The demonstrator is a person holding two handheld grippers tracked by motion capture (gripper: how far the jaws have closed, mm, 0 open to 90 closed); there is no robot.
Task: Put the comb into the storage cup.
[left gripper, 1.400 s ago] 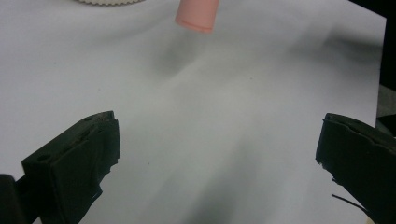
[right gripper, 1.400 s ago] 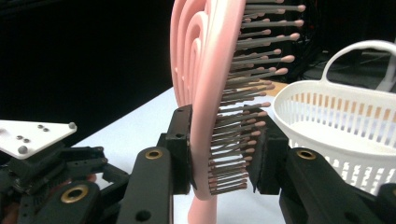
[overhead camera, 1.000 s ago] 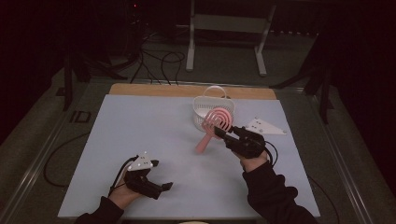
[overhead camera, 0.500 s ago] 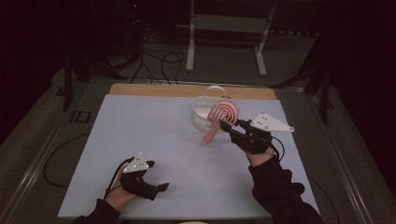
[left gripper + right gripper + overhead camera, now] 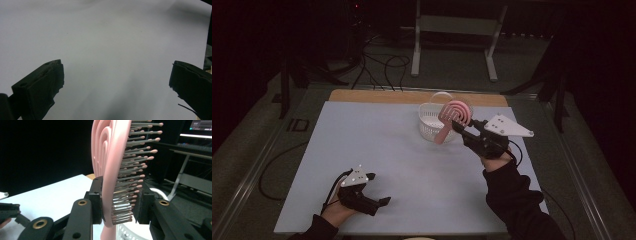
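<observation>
right gripper view: pink hairbrush [image 5: 110, 170] between right gripper [image 5: 117, 205] jaws

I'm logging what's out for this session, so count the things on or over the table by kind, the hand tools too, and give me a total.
Pink hairbrush: 1, held up in the right hand-held gripper
White basket: 1
Hand-held grippers: 2, the left hand-held gripper open and holding nothing
Total: 4
</observation>
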